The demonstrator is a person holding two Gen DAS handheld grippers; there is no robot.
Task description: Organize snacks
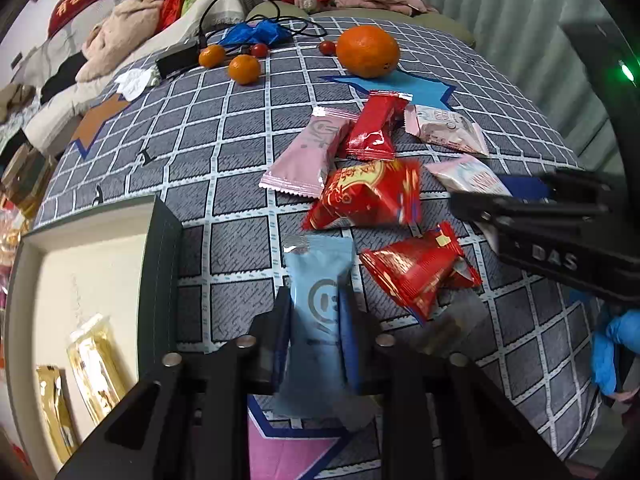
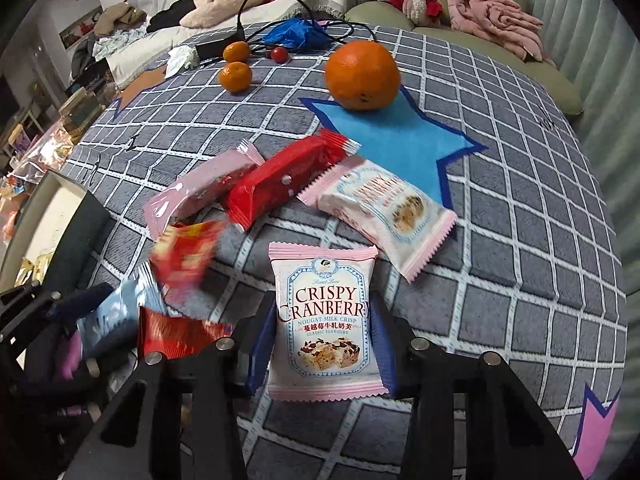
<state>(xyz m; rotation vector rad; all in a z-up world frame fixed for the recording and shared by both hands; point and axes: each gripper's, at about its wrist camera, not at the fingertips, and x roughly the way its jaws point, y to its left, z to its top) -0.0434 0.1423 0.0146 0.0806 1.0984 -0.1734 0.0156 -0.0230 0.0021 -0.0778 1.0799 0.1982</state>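
I have the left claw (image 1: pixel 316 320) pinching a blue packet (image 1: pixel 318 308) and the right claw (image 2: pixel 322 328) gripping a cranberry packet (image 2: pixel 324 320) at lower centre; next, I judge, both go to the box (image 1: pixel 160 236) (lower left).

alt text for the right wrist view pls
The right gripper is closed on a Crispy Cranberry packet above a grey checked cloth. Beyond lie more snack packets and an orange.
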